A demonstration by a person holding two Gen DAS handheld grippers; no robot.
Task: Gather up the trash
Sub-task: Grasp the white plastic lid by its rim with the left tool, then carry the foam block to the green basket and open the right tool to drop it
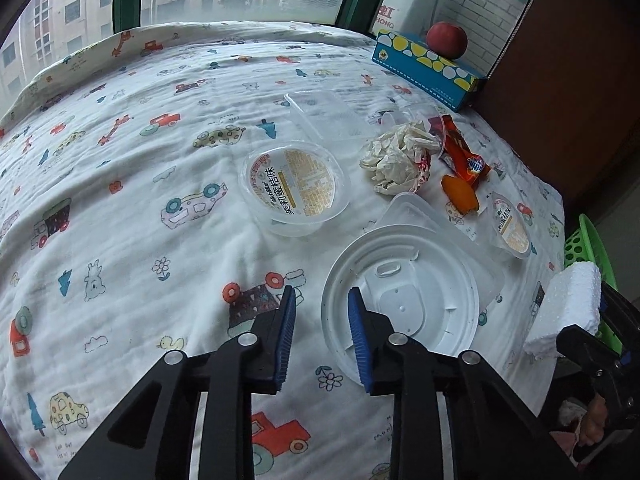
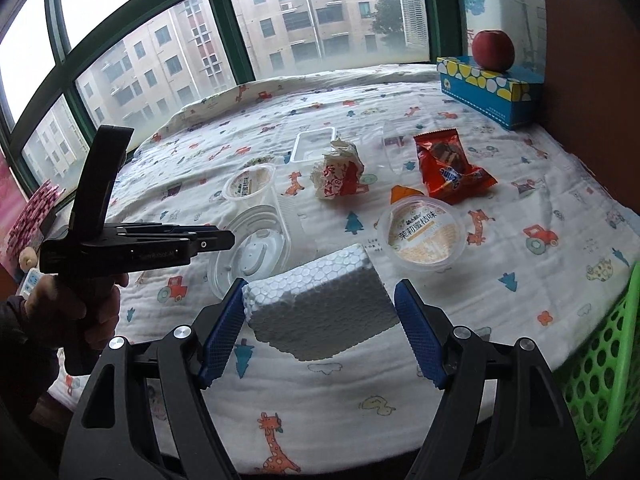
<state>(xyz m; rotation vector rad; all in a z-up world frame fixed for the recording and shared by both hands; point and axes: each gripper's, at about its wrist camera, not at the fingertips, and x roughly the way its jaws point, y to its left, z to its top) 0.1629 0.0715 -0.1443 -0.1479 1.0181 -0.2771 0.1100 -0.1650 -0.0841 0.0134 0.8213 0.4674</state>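
One white polystyrene foam block (image 2: 320, 312), clamped in my right claw (image 2: 320, 304) above the printed cotton cloth (image 2: 500, 320). My left claw (image 1: 322, 312), narrowed, straddles the round white plastic lid (image 1: 420, 280); only the right view shows the hand (image 2: 100, 312).

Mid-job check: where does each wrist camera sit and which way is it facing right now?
Left wrist: on the left claw, angled down at the round white lid; the right claw shows at the right edge.
Right wrist: on the right claw, gripping the foam block; the left claw and a hand show.
Shared: apple, tissue box, green basket.
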